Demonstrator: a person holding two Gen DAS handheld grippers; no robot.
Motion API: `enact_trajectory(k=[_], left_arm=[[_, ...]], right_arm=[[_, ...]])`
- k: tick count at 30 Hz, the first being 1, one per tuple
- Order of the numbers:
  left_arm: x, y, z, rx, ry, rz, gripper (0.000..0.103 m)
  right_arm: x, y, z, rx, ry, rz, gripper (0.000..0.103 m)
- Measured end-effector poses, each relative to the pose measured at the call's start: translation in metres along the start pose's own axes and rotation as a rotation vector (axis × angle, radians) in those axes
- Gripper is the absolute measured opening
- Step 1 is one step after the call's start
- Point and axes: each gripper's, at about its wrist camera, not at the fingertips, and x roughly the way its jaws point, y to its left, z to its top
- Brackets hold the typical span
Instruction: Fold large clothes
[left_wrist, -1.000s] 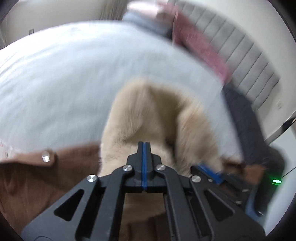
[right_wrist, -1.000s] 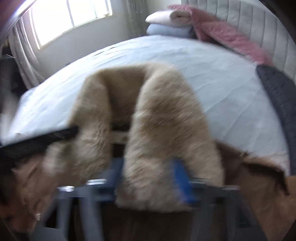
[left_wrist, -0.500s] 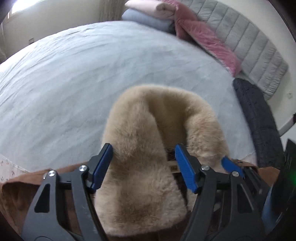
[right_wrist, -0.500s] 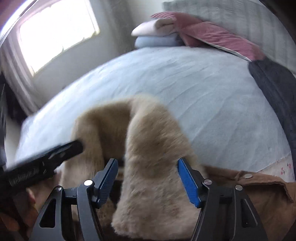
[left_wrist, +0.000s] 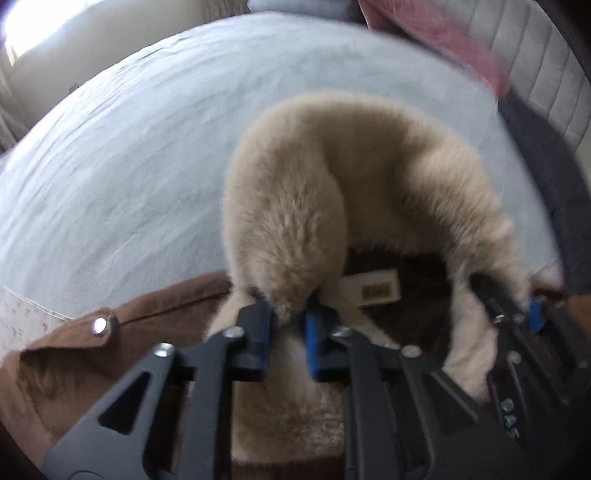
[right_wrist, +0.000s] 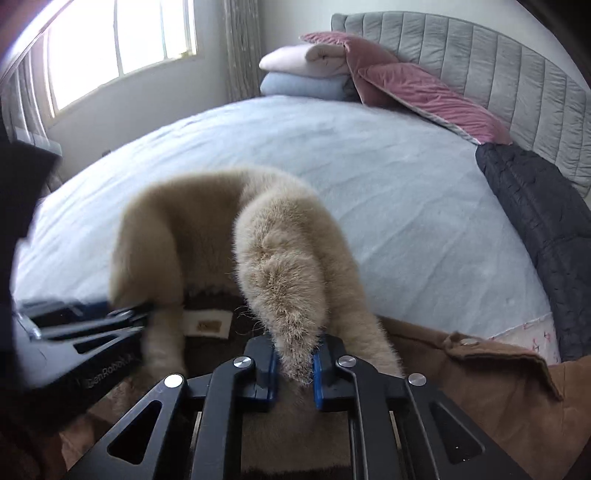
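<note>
A brown coat (left_wrist: 74, 354) with a thick beige fur collar (left_wrist: 354, 177) lies on the pale blue bed (left_wrist: 129, 166). My left gripper (left_wrist: 288, 314) is shut on the left end of the fur collar. My right gripper (right_wrist: 293, 356) is shut on the right end of the collar (right_wrist: 284, 266); the coat's brown shoulder (right_wrist: 498, 373) lies to its right. Each gripper shows in the other's view, the right one (left_wrist: 517, 314) at the right edge, the left one (right_wrist: 92, 321) at the left edge. A white label (left_wrist: 373, 288) sits inside the neck.
Folded pink and blue blankets (right_wrist: 306, 74) and pink cushions (right_wrist: 424, 92) lie at the bed's head by a grey padded headboard (right_wrist: 498, 74). A dark quilted cover (right_wrist: 535, 221) lies along the right side. A window (right_wrist: 118, 48) is at the far left.
Both grippers, open around the fur collar half a second ago, have closed on its two ends. The collar now spreads wider, showing the label inside the neck.
</note>
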Motion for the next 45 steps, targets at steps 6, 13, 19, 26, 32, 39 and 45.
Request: enact_trajectory(k=[6, 13, 19, 26, 32, 39, 45], left_arm=[[-0.024, 0.036, 0.025, -0.112, -0.154, -0.118, 0.010], [0.029, 0.061, 0.004, -0.162, -0.145, -0.107, 0.064], [-0.015, 0.091, -0.012, -0.197, -0.343, -0.305, 0.064], [0.020, 0.059, -0.009, -0.054, -0.221, -0.299, 0.044], [0.036, 0.069, -0.008, -0.154, -0.170, -0.283, 0.064], [-0.028, 0.061, -0.061, -0.166, -0.147, -0.261, 0.085], [-0.094, 0.048, -0.127, -0.064, -0.142, -0.190, 0.090]], right_arm=[[0.001, -0.007, 0.026, 0.054, -0.036, 0.041, 0.011], [0.042, -0.018, 0.023, 0.107, 0.033, 0.163, 0.022], [-0.003, -0.058, 0.019, 0.157, -0.118, 0.385, 0.044], [0.025, -0.032, 0.017, 0.081, -0.033, 0.355, 0.021], [0.047, -0.037, 0.019, 0.150, 0.025, 0.326, 0.018], [-0.052, -0.050, -0.009, 0.132, -0.060, 0.258, 0.069], [-0.141, -0.100, -0.035, 0.101, -0.051, 0.179, 0.078]])
